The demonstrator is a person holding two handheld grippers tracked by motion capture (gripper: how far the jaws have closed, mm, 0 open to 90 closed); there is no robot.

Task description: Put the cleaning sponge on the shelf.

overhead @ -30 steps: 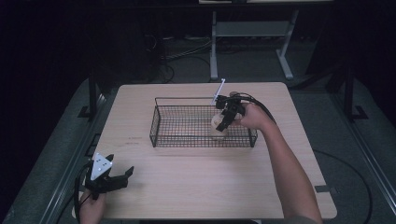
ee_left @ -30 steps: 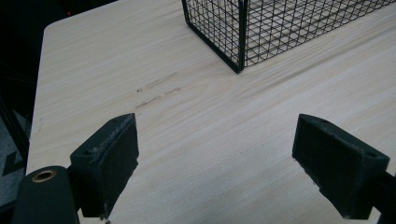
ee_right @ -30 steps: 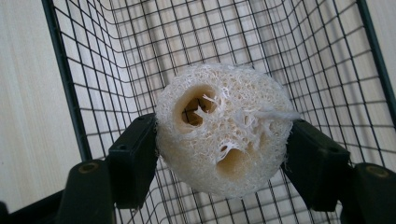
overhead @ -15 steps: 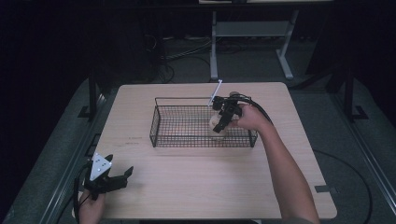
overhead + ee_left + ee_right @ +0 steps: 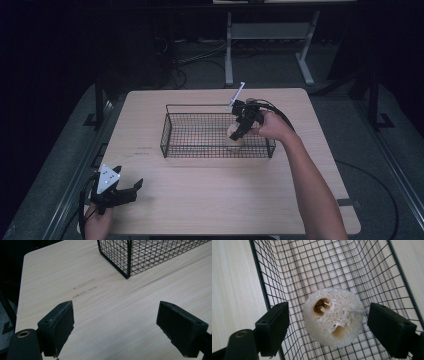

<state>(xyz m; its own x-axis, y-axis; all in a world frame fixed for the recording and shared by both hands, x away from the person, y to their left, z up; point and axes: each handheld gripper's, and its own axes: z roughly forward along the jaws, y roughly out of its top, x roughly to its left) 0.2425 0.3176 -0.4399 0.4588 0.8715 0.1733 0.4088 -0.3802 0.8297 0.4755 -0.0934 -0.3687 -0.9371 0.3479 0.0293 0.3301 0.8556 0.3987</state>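
A pale round loofah sponge (image 5: 333, 317) with holes in it lies on the floor of a black wire basket (image 5: 200, 105), near the basket's right end (image 5: 234, 141). My right gripper (image 5: 241, 126) points down into the basket and is open. Its jaws stand wide on either side of the sponge (image 5: 329, 315) without touching it. My left gripper (image 5: 131, 189) rests at the table's near left corner, open, with nothing but bare wood between its jaws (image 5: 115, 315). A corner of the basket (image 5: 128, 262) lies ahead of it.
The light wooden table (image 5: 210, 200) carries the basket at its middle. The right forearm (image 5: 310, 185) crosses the table's right side. Beyond the far edge stand desk legs (image 5: 230, 55) and cables on a dark floor.
The right gripper has tipped a little further down into the basket, and the sponge now lies free between its open jaws. The left gripper has stayed put.
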